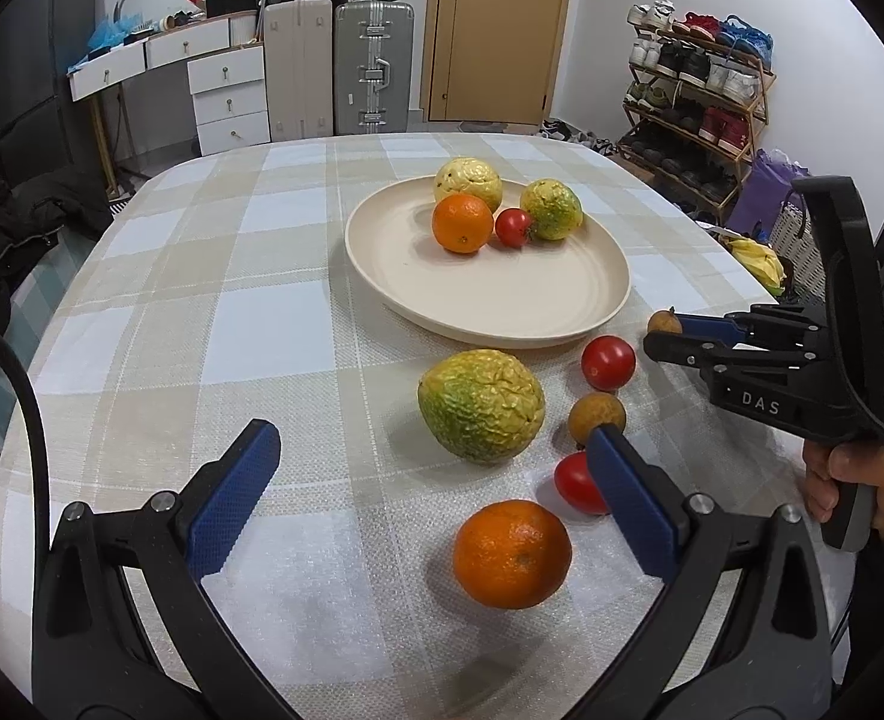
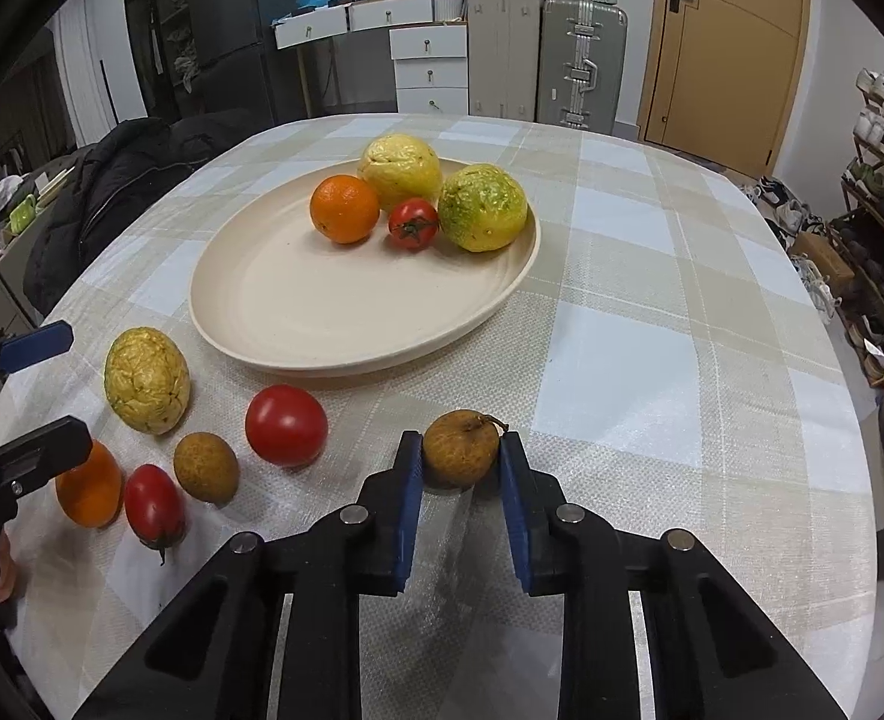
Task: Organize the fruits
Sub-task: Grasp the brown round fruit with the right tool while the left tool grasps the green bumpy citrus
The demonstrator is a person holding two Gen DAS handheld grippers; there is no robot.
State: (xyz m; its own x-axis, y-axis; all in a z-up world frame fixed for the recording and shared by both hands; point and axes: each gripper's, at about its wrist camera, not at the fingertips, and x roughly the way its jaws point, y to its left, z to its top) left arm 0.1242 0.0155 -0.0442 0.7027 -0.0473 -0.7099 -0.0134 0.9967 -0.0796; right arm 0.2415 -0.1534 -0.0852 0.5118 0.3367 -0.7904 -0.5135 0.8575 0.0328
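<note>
In the left wrist view, the left gripper (image 1: 430, 480) hangs above the near edge of the table (image 1: 214, 276) with its jaws spread wide and nothing between them. Below it on the checked cloth lie an orange (image 1: 512, 554), a wrinkled green-yellow fruit (image 1: 481, 405), a small brown fruit (image 1: 596, 418) and two tomatoes, one (image 1: 608, 362) just beside the plate's near rim and the other (image 1: 577, 483) partly hidden behind the right finger. The cream plate (image 1: 502, 300) sits toward the middle of the table and carries an orange, a small tomato and two more wrinkled fruits, all bunched at its far side. Near the table's right edge the right gripper (image 1: 661, 333), held by a hand (image 1: 862, 492), is clamped on another small brown fruit (image 1: 664, 321). In the right wrist view, the right gripper (image 2: 461, 456) has both blue pads pressed against the sides of that brown fruit (image 2: 461, 449), which rests low on the cloth a little in front of the plate's (image 2: 322, 312) near rim. To its left lie the round tomato (image 2: 286, 425), the other brown fruit (image 2: 206, 467), the long tomato (image 2: 154, 507), the wrinkled fruit (image 2: 147, 380) and the orange (image 2: 89, 495), close to the table's left edge, where the tips of the left gripper (image 2: 46, 387) show parted.
</note>
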